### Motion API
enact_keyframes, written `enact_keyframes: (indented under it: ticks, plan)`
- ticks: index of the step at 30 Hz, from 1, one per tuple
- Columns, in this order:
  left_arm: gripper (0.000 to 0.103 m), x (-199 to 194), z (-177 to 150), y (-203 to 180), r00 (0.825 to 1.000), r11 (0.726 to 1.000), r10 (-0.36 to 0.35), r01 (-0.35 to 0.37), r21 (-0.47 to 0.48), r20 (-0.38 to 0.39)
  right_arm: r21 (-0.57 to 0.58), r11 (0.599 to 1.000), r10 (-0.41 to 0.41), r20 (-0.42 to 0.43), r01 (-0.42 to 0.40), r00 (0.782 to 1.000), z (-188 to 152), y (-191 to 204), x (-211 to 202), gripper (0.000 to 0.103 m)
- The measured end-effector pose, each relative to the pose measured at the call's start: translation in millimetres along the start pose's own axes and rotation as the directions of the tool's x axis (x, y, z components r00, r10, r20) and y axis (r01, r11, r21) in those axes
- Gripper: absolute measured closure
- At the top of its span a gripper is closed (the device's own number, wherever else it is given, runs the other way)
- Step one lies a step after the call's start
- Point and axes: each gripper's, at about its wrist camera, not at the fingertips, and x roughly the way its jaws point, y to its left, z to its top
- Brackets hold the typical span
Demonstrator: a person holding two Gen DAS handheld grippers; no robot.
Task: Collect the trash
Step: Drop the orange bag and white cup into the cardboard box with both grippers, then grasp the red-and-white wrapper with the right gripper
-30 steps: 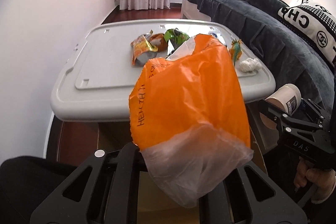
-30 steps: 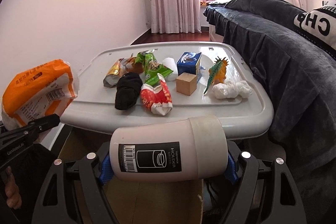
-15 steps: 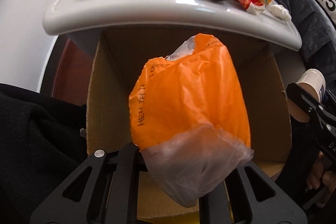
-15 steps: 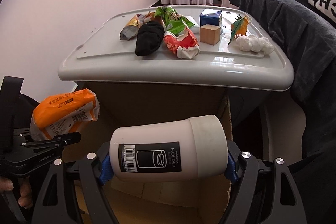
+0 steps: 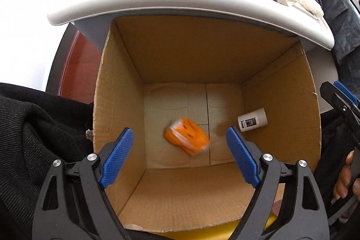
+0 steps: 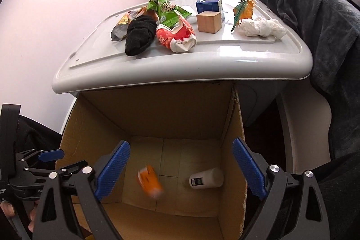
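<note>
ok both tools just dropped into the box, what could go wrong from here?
1. Mixed pile: the wood block, toy dinosaur and sock sit among the wrappers on the lid; a non-trash item could get binned.
2. The tissue lies close to the dinosaur; grabbing one may drag the other.
3. The box sits partly under the lid's edge, so a release too far forward could land on the lid.

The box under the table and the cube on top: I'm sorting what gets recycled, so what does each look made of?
The box looks like plain corrugated cardboard: matte brown walls, with a ragged, fluted top edge. The cube on the table looks like unfinished wood: pale tan faces with faint grain, sharp edges and no print or gloss, though a wood-look coating cannot be ruled out.
</note>
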Motion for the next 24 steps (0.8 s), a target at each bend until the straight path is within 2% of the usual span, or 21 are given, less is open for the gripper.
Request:
enact_keyframes:
  ticks: [7, 11, 17, 21, 24]
  plan:
    - [0.021, -13.4, -1.6, 1.6, 0.999, 1.000, -0.025, 0.025, 0.002, 0.048, -0.046, 0.999, -0.007, 0.062, 0.010, 0.998, 15.5, 5.0, -12.6, 0.012]
    - [0.021, -29.8, 5.8, -4.6, 0.993, 0.999, -0.043, 0.039, 0.036, 0.109, -0.093, 0.995, -0.011, 0.126, 0.023, 0.992, 41.4, 6.2, -20.4, 0.012]
    - [0.021, -53.9, 40.5, -21.1, 0.971, 0.996, -0.059, 0.040, 0.085, 0.232, -0.082, 0.996, -0.006, 0.166, 0.020, 0.986, 91.3, -6.0, -15.8, 0.012]
    - [0.021, -50.2, 73.1, -28.7, 0.951, 0.995, -0.061, 0.033, 0.095, 0.304, -0.064, 0.998, -0.011, 0.141, 0.020, 0.990, 121.9, -17.9, 8.6, 0.012]
    - [0.021, -46.1, 89.8, -31.9, 0.943, 0.996, -0.058, 0.033, 0.082, 0.328, -0.069, 0.998, -0.006, 0.112, 0.013, 0.994, 137.3, -21.0, 27.4, 0.018]
